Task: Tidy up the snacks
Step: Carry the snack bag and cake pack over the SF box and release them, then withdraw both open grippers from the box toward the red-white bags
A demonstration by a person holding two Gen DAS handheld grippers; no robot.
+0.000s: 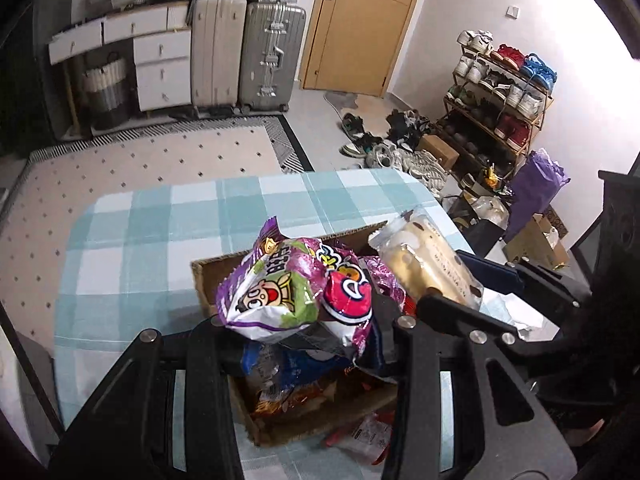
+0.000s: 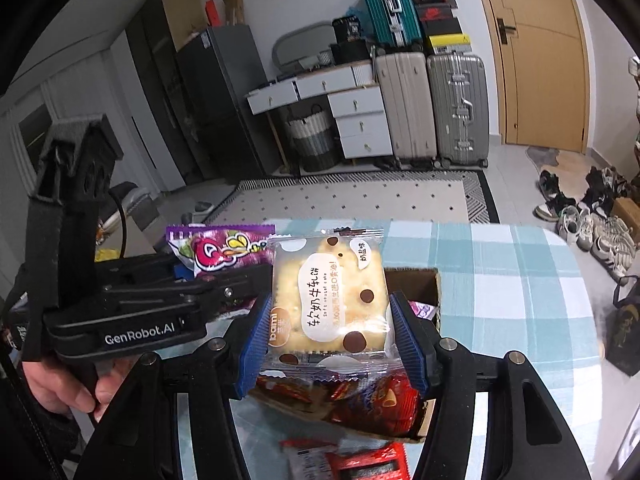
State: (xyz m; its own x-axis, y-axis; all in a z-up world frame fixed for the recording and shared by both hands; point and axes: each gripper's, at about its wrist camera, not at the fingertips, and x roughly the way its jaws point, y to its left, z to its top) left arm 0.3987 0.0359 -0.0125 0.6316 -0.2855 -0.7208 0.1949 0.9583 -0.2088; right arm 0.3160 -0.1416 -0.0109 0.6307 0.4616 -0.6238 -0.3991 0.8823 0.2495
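Observation:
My left gripper [image 1: 308, 320] is shut on a purple snack bag [image 1: 280, 284] and holds it above an open cardboard box [image 1: 208, 280] on the checked table. My right gripper [image 2: 330, 316] is shut on a clear packet of nougat cake [image 2: 332, 296], also above the box [image 2: 420, 280]. The cake packet shows in the left wrist view [image 1: 428, 264], held by the right gripper [image 1: 472, 280] just right of the purple bag. The purple bag shows in the right wrist view [image 2: 224, 250] at the left. Red and blue snack packets [image 2: 360, 400] lie in the box.
The table has a blue and white checked cloth [image 1: 160, 224]. A red packet [image 2: 360, 464] lies on the table in front of the box. Beyond the table are a rug, suitcases [image 1: 248, 52], drawers, a door and a shoe rack [image 1: 496, 92].

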